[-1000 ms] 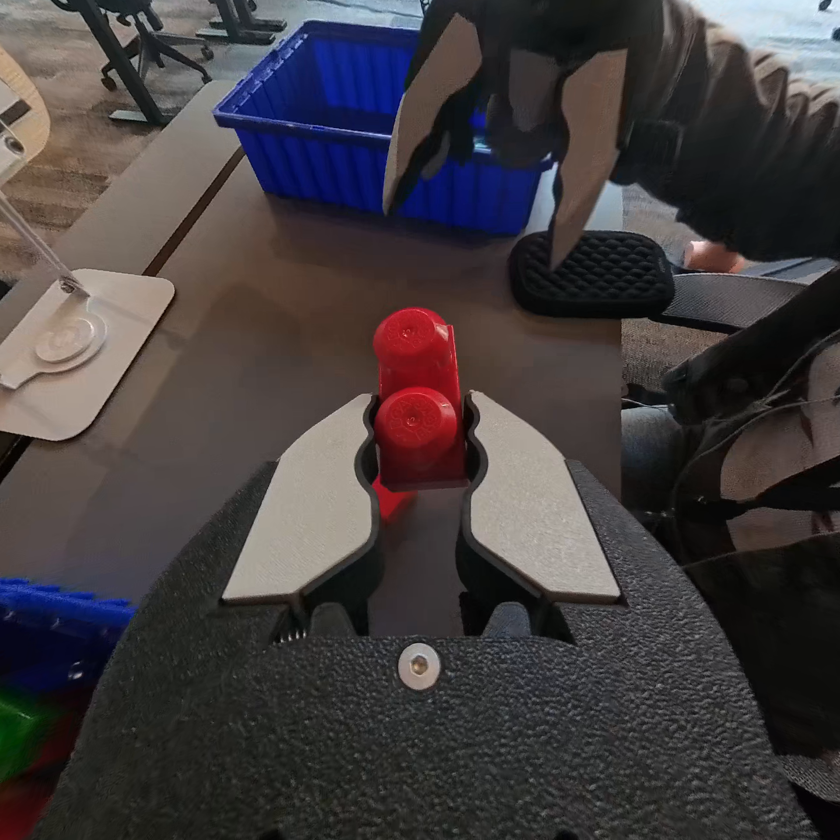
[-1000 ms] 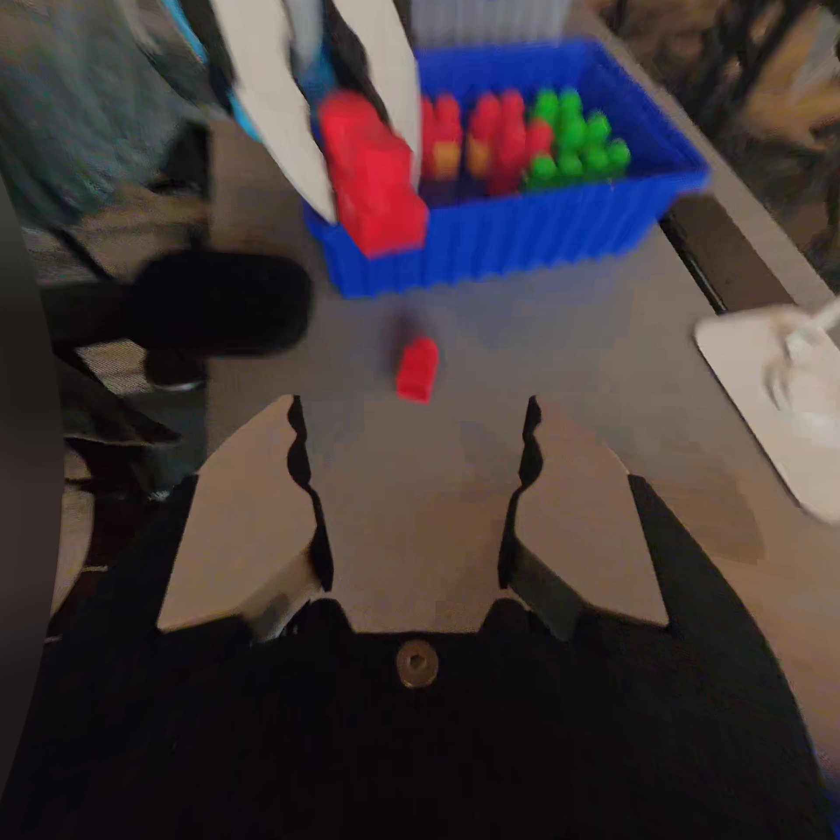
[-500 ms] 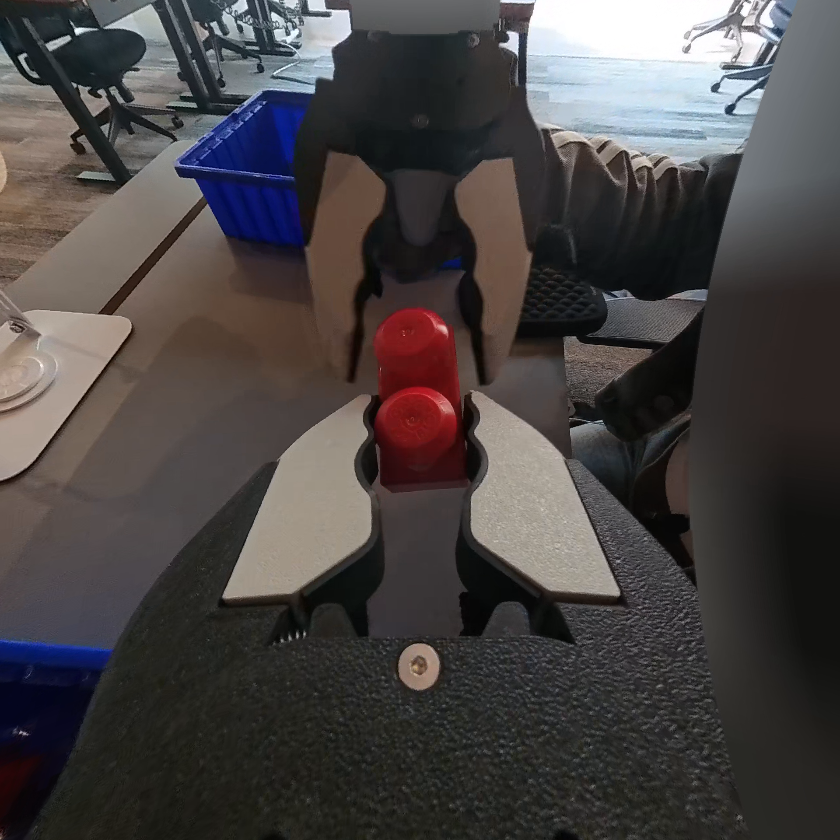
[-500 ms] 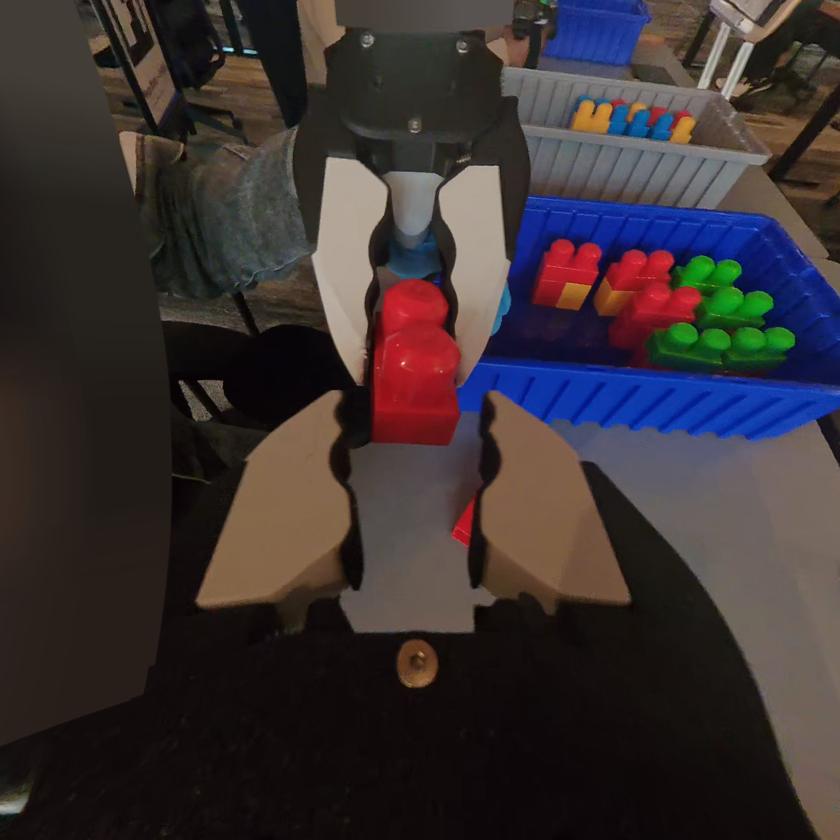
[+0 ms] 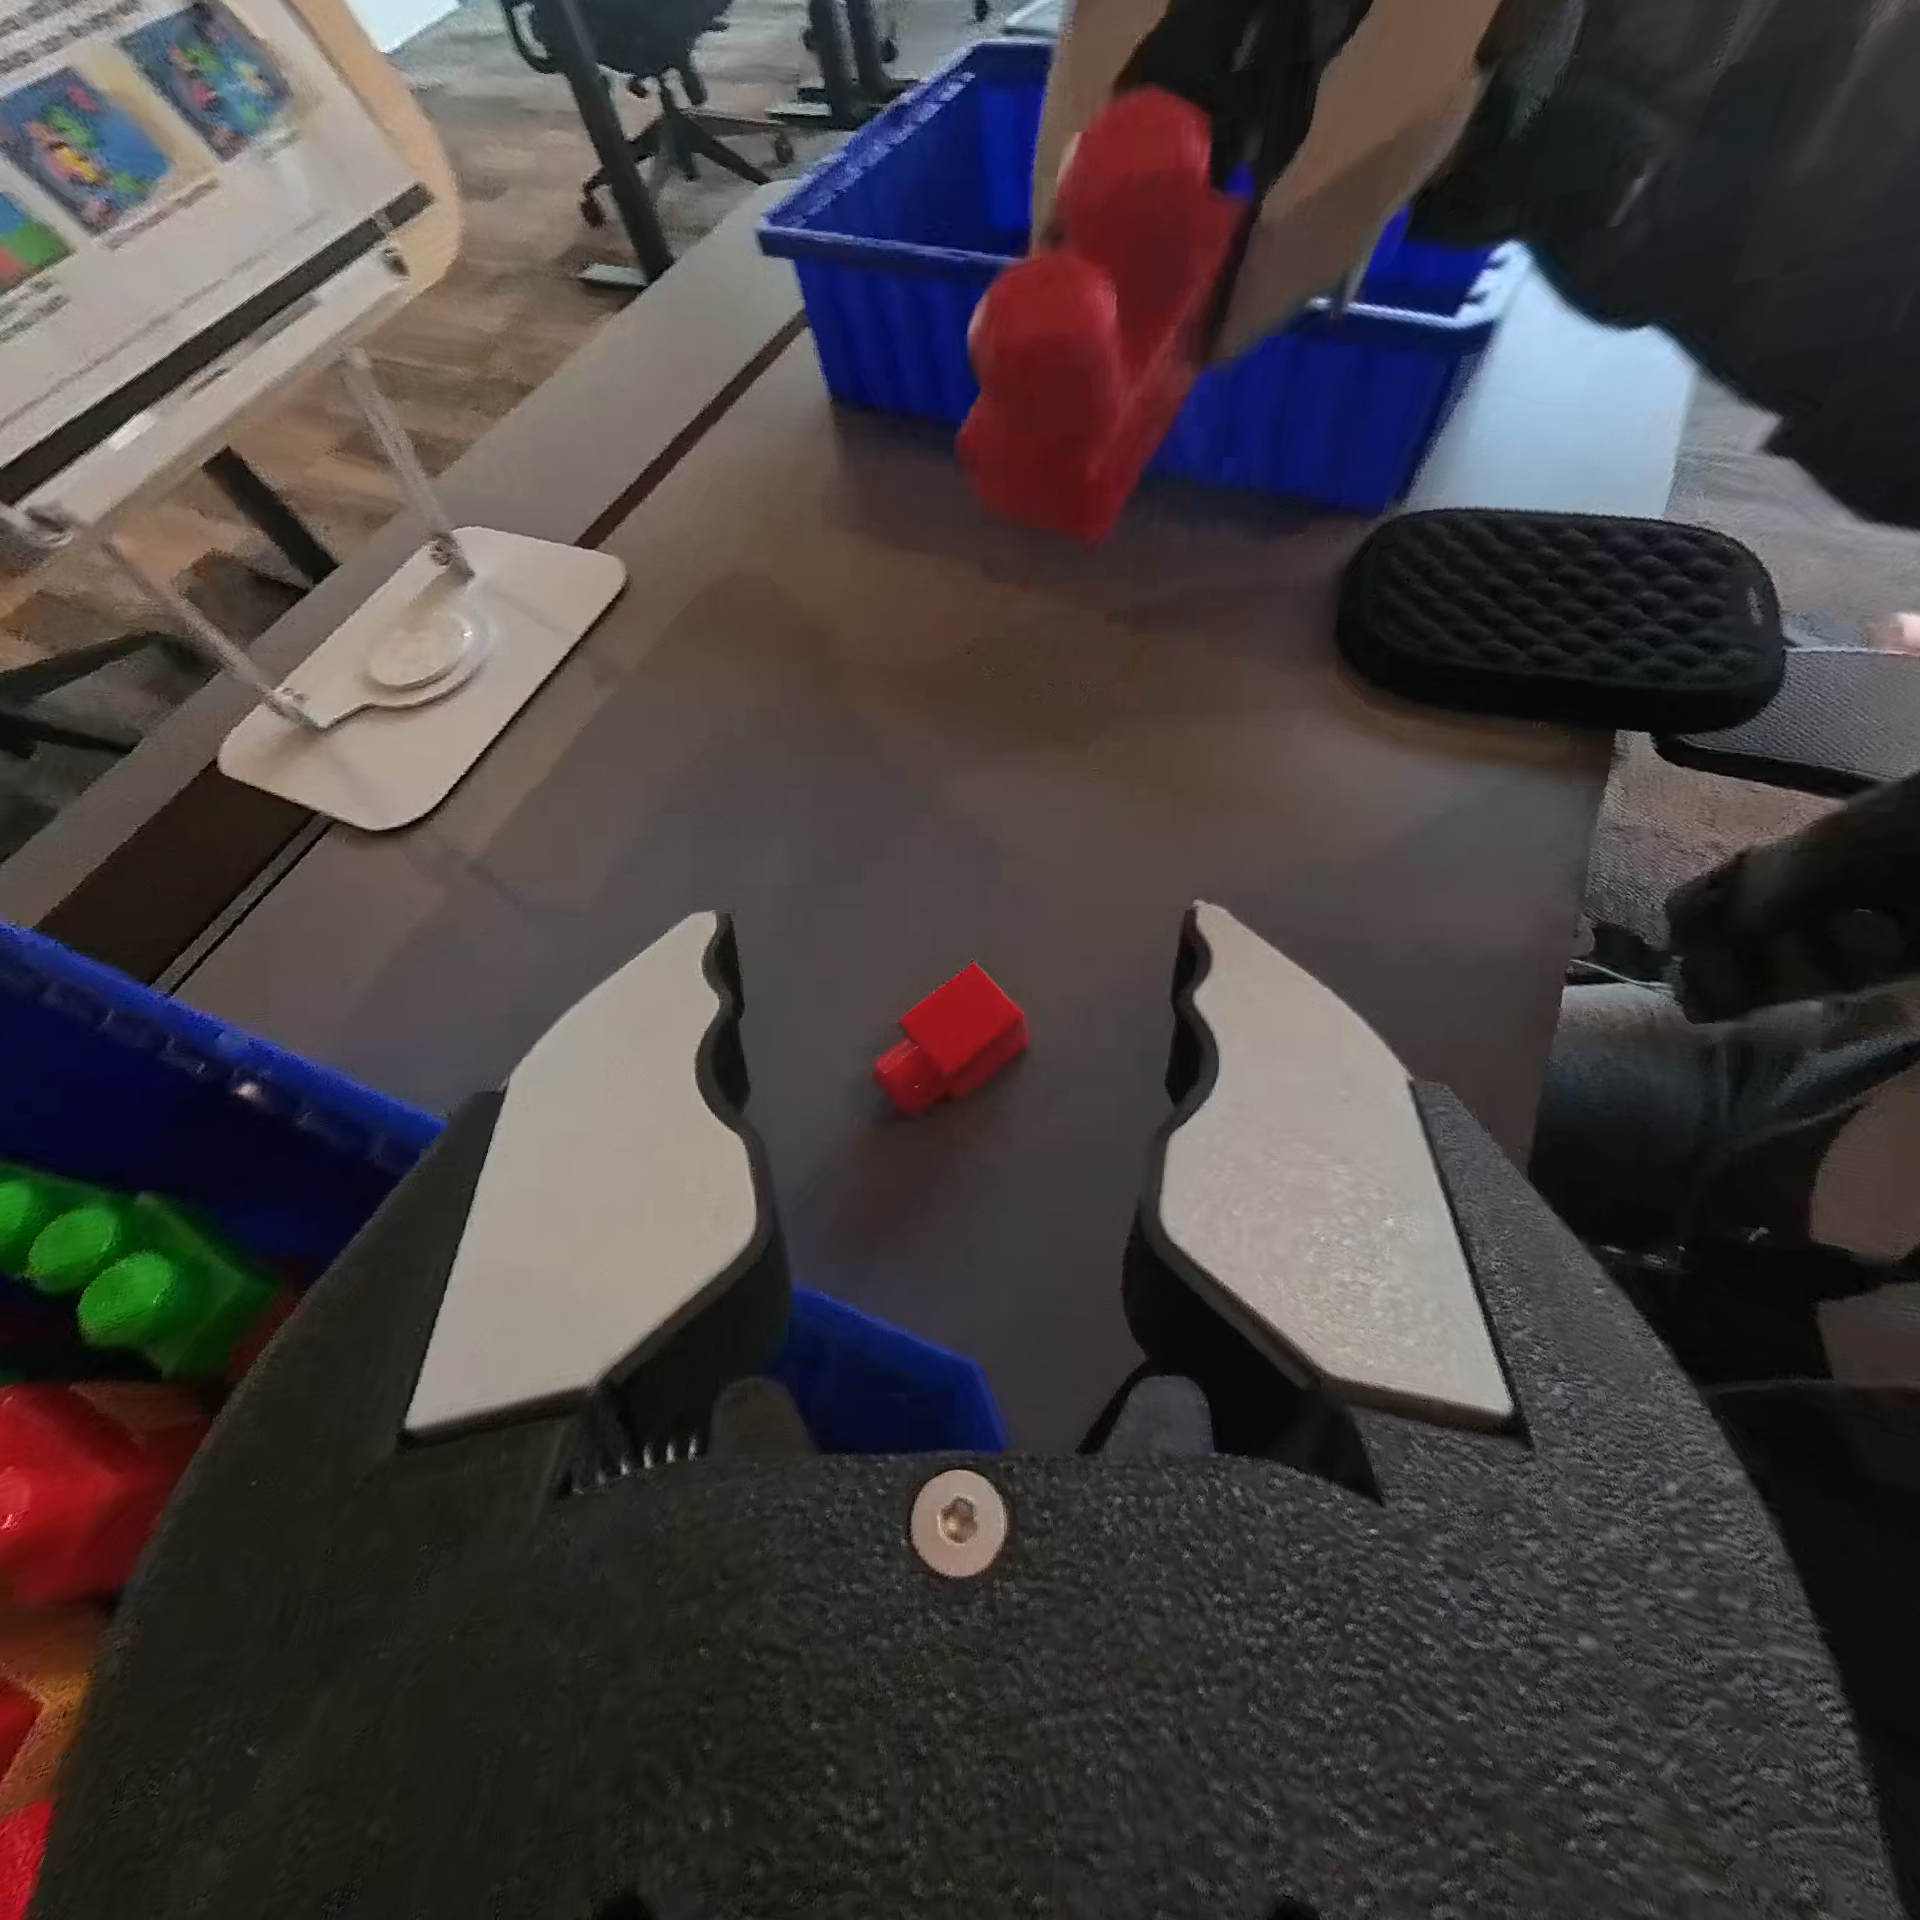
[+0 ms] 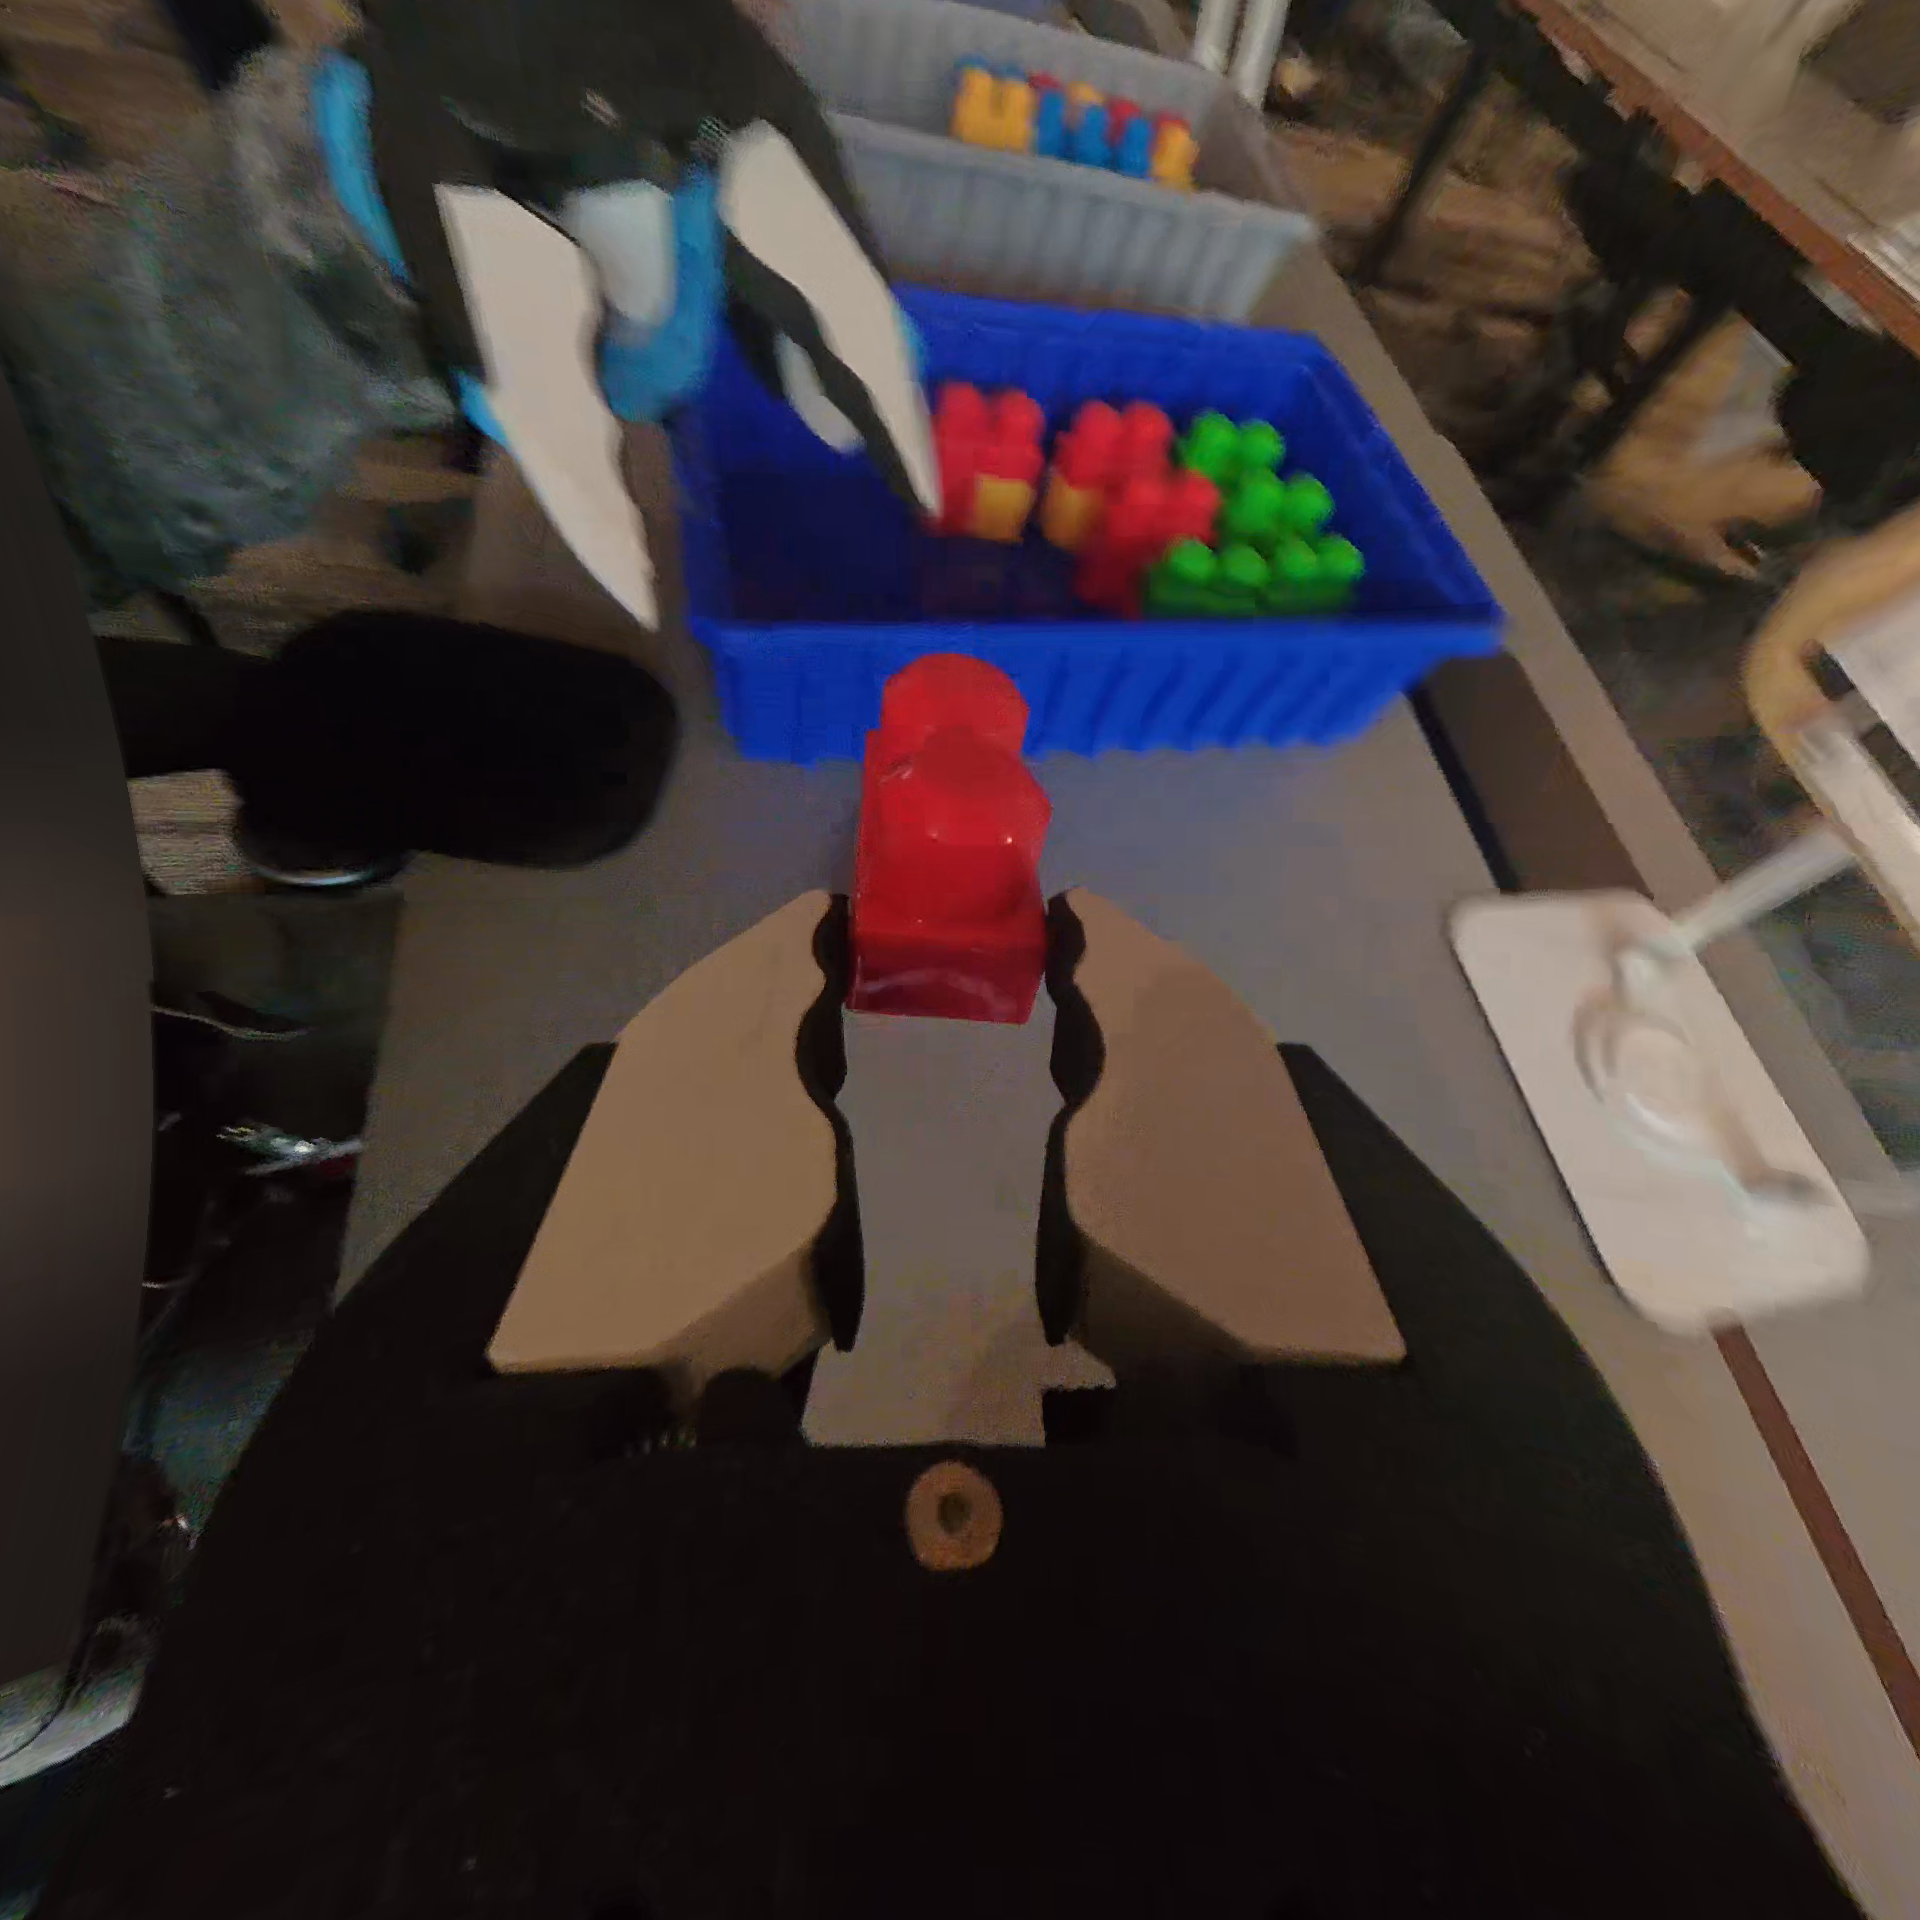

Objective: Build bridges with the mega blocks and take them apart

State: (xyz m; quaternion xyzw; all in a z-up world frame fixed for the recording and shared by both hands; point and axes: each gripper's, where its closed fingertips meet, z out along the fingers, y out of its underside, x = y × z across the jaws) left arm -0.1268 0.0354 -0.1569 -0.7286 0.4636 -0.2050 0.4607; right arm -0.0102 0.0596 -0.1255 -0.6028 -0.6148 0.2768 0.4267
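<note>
My right gripper [image 6: 948, 902] is shut on a red two-stud mega block [image 6: 945, 883] and holds it above the dark table [image 6: 1247, 935]. In the left wrist view, this gripper [image 5: 1132, 301] and its block [image 5: 1081, 395] hang in front of the far blue bin [image 5: 894, 312]. My left gripper [image 5: 956, 914] is open and empty. A small red block [image 5: 951, 1039] lies on its side on the table [image 5: 935, 727] between its fingers. The left gripper also shows in the right wrist view [image 6: 784, 556], open over the near corner of a blue bin [image 6: 1091, 686].
That blue bin holds red, yellow and green blocks [image 6: 1236, 520]; it also shows in the left wrist view [image 5: 208, 1060]. A grey bin [image 6: 1039, 229] of blocks stands behind it. A sign stand's silver base [image 5: 416, 665] sits at the table's left. A black chair armrest [image 5: 1558, 613] borders the right edge. My hands' fingertips stand some 12 cm from each other.
The red two-stud block passed from my left gripper to my right. The left gripper opened and drew back; the right shut on the block and carried it away.
</note>
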